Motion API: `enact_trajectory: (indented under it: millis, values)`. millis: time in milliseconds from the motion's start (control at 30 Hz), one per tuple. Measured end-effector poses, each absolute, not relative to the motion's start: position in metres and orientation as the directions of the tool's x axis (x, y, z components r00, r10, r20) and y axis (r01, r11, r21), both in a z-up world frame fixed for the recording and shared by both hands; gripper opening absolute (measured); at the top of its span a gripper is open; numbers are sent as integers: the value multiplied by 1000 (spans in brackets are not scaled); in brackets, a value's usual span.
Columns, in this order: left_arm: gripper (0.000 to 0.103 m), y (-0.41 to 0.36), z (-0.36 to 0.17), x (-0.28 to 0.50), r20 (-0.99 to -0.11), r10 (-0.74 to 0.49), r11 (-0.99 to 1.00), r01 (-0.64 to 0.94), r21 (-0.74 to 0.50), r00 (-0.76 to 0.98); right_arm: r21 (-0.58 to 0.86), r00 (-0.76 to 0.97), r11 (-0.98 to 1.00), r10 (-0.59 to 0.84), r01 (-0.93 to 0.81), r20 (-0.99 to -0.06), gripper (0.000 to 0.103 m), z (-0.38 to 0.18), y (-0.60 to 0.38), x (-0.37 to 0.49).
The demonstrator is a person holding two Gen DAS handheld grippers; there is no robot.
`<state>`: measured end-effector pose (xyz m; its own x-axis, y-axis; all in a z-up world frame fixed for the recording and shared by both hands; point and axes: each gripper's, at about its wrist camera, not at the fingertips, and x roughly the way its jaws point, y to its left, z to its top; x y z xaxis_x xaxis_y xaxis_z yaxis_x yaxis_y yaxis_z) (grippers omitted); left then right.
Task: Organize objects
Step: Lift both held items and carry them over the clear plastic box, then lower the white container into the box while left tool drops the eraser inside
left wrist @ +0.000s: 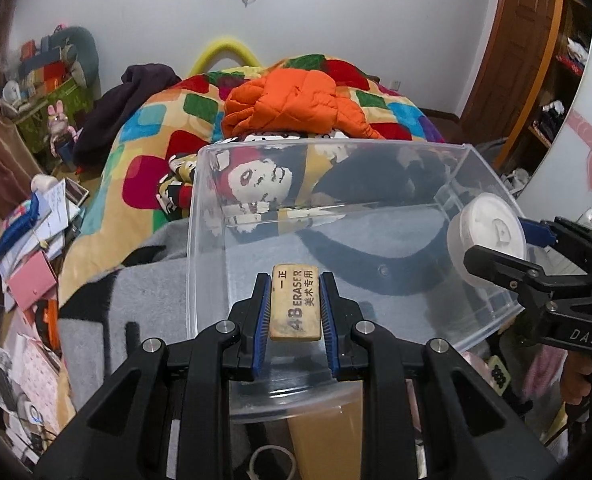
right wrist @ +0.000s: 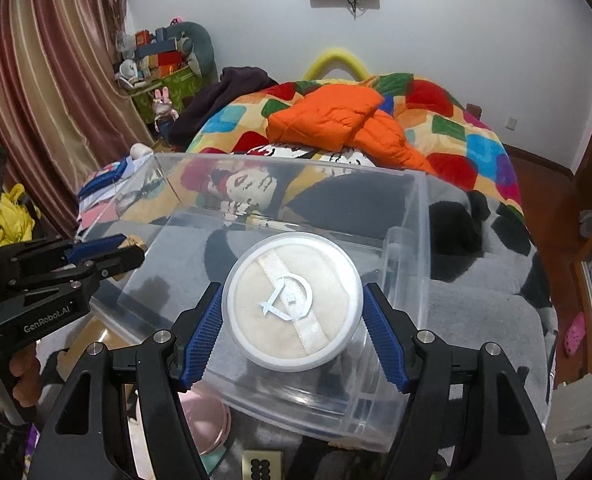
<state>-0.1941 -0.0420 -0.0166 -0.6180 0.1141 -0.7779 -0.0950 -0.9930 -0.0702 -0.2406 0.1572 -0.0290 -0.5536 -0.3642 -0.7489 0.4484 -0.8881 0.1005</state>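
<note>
A clear plastic bin (left wrist: 206, 216) sits on a grey blanket on the bed; it also shows in the right wrist view (right wrist: 420, 216). My left gripper (left wrist: 296, 284) is shut on a tan 4B eraser (left wrist: 295, 307) and holds it over the bin's near edge. My right gripper (right wrist: 292, 292) is shut on a round white powder-puff case (right wrist: 292, 300), held over the bin's near side. The case (left wrist: 486, 236) and the right gripper (left wrist: 508, 240) also show at the right of the left wrist view. The left gripper (right wrist: 130, 250) shows at the left of the right wrist view.
An orange jacket (left wrist: 292, 100) lies on a colourful quilt (left wrist: 148, 152) behind the bin. Papers and a pink box (left wrist: 32, 284) are piled at the left. A pink round item (right wrist: 206, 424) and a small patterned card (right wrist: 262, 466) lie below the bin's near edge.
</note>
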Motion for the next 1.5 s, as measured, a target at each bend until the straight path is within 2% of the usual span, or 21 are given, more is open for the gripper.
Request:
enact_trajectory:
  millis: [167,433,767,933,1000,1067,1200,1500]
  values:
    - [23,-39,-18,-200,-789,93,-993,-110,-33,-607,106,-532,-887,-361,450,-766,66,-33,149,-249]
    - [23,-29,-22,-204,-796,68,-988,-149,28,-601,16,-530,-887,-291,462,-797,66,-39,129,-254]
    - [24,-28,-23,-205,-795,69,-988,-153,30,-603,-16,-523,-886,-258,463,-812,66,-43,125,-255]
    - [31,-27,-22,-204,-797,90,-987,-161,10,-598,-16,-523,-889,-255,458,-814,67,-42,125,-254]
    - [40,-26,-22,-203,-796,102,-986,-167,-2,-596,-18,-524,-889,-254,458,-813,67,-42,125,-254]
    - [44,-23,-21,-201,-795,102,-985,-170,1,-599,-8,-521,-891,-258,455,-814,67,-41,126,-254]
    - [48,-23,-18,-198,-786,97,-985,-171,11,-610,25,-510,-886,-290,464,-810,77,-39,128,-252]
    - [62,-24,0,-181,-748,78,-987,-155,34,-659,31,-529,-882,-310,469,-790,78,-26,135,-238]
